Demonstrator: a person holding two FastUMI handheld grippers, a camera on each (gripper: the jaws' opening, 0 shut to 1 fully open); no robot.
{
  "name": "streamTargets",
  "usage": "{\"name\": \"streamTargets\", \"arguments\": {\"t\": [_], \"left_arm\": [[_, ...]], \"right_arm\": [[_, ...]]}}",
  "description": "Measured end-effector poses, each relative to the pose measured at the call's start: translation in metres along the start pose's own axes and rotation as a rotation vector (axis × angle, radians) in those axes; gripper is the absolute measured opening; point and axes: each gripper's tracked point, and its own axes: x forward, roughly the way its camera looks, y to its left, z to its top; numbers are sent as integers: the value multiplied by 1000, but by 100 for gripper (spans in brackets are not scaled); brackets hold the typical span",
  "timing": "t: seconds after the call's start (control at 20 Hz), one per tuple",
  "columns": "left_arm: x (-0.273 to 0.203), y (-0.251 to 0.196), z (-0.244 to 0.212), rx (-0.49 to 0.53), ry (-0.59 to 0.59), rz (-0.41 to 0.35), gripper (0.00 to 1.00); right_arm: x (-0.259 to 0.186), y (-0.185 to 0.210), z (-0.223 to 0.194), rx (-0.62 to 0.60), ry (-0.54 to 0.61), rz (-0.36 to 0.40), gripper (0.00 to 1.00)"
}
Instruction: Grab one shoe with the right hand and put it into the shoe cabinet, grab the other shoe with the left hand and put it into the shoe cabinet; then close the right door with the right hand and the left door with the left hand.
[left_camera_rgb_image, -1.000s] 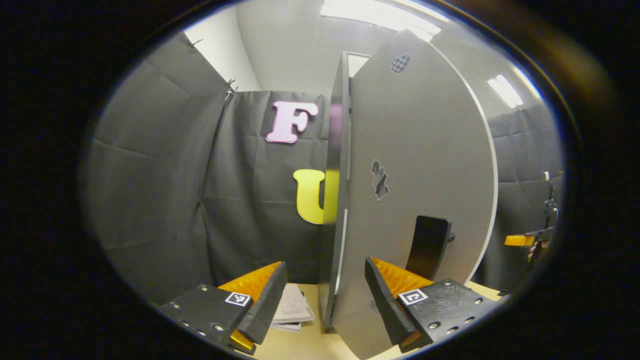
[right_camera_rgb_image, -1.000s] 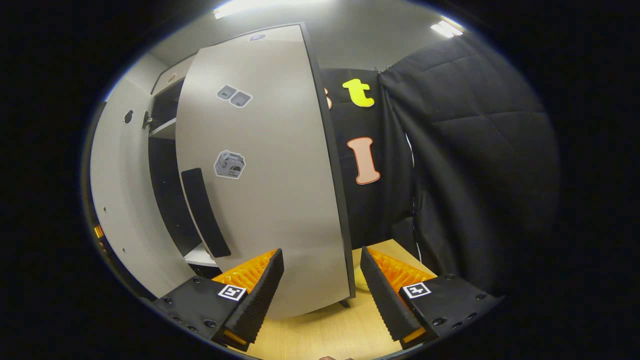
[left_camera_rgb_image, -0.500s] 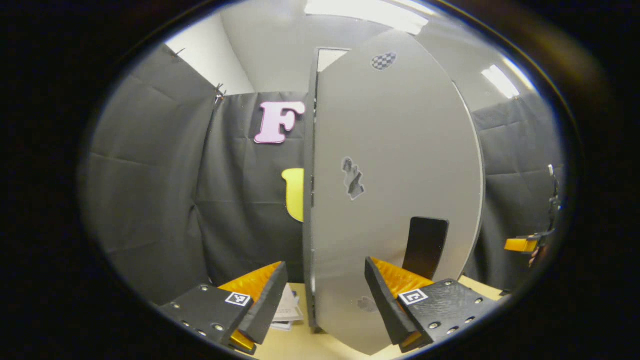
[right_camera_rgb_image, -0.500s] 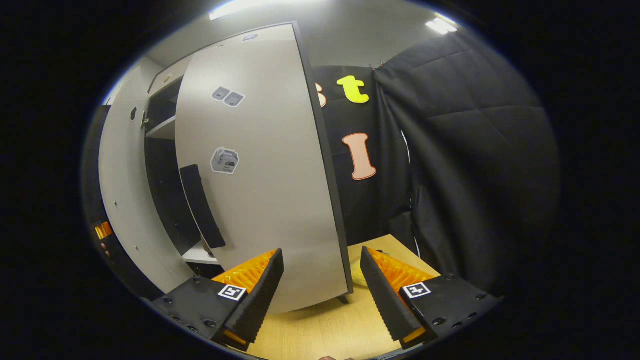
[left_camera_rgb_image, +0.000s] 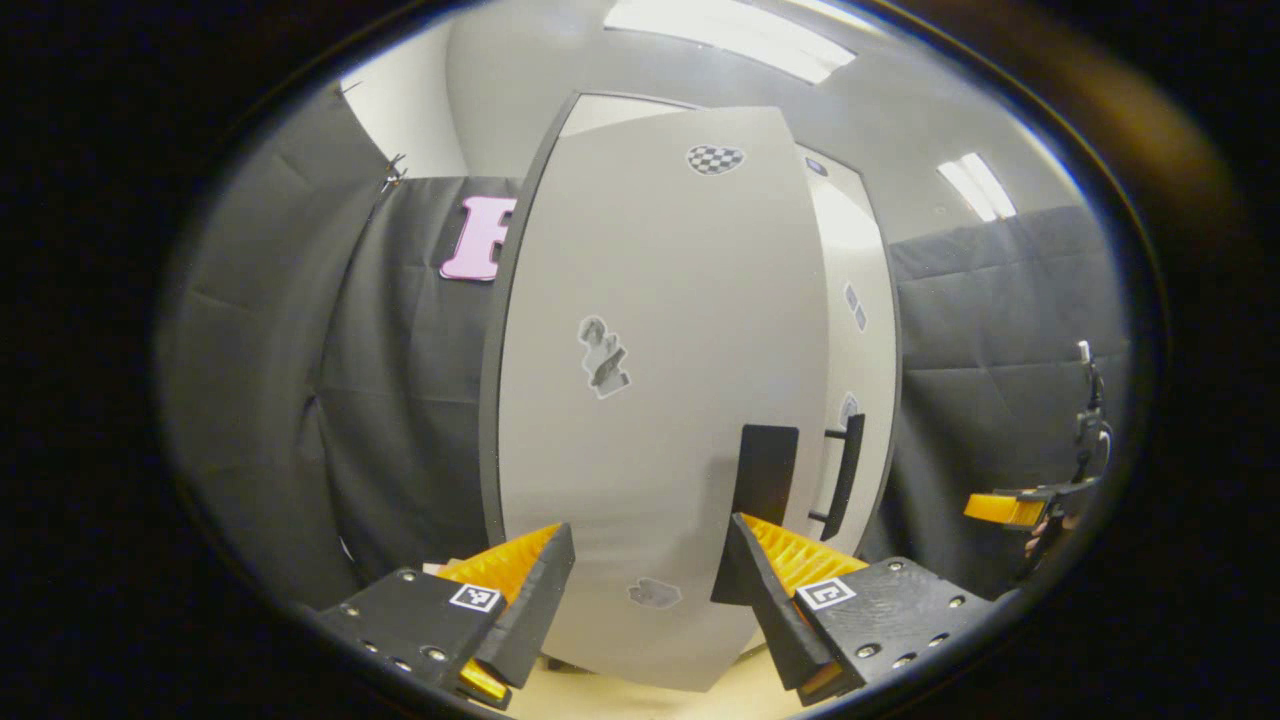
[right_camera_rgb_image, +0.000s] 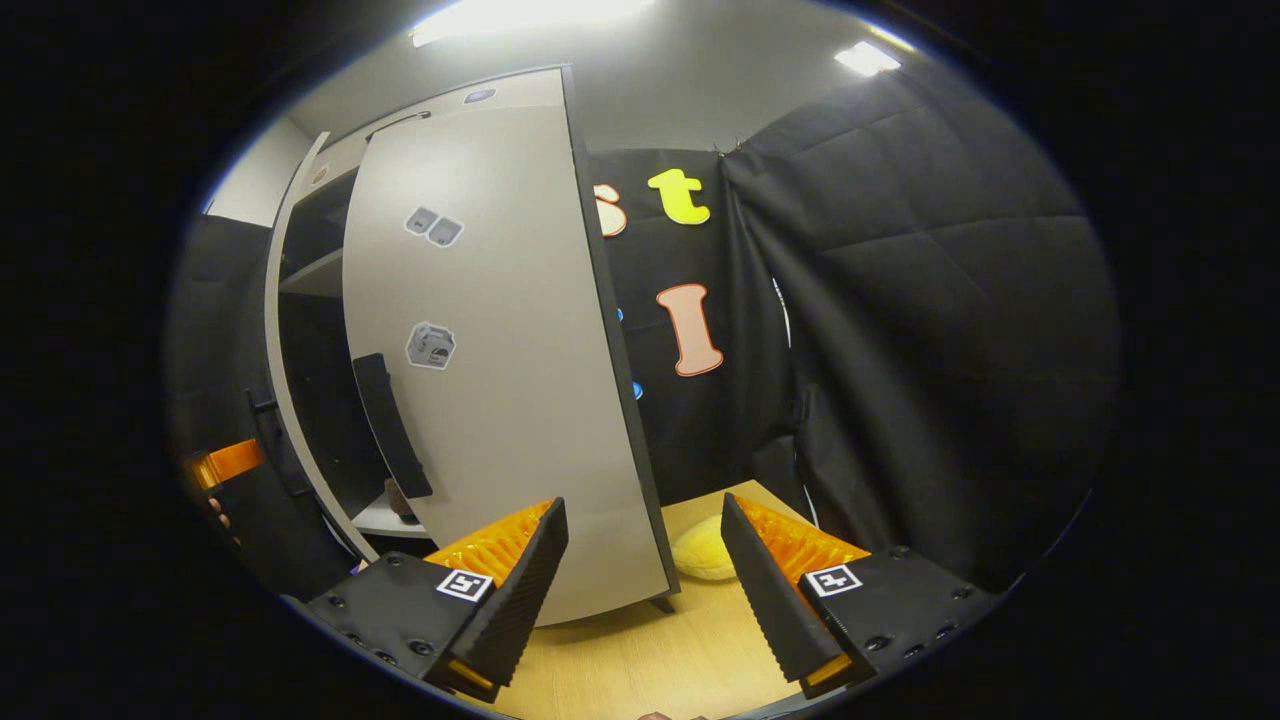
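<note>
1. Your left gripper (left_camera_rgb_image: 650, 580) stands with jaws apart, holding nothing, facing the smooth grey left door (left_camera_rgb_image: 660, 380) with its flat black handle (left_camera_rgb_image: 760, 500) at 5 o'clock.
2. Your right gripper (right_camera_rgb_image: 645, 570) is likewise spread and empty; the right door (right_camera_rgb_image: 500, 400) is at 10 o'clock.
3. The stickers' (right_camera_rgb_image: 430, 345) writing is unreadable.
4. A soft yellow lump (right_camera_rgb_image: 703, 555) lies on the wood-grain table (right_camera_rgb_image: 640, 660).

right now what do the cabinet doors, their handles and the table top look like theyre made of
Left door: a smooth, matt, pale grey panel with a dark edge, probably laminated board. The right door looks the same.
Handles: flat black bars with a dull finish; plastic or painted metal, I cannot tell which.
Table top: light wood grain with an even sheen, likely wood-look laminate or veneer.
</note>
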Motion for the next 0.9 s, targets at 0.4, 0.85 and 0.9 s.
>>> {"name": "streamTargets", "arguments": {"t": [0.4,0.85,0.9], "left_arm": [[-57,11,-6,-13,-32,79,98],[-86,28,-42,0,39,185,98],[-89,30,-42,6,33,195,98]], "right_arm": [[-2,12,14,-7,-33,29,98],[-4,35,4,-39,-5,90,92],[-5,37,2,-39,-2,100,92]]}}
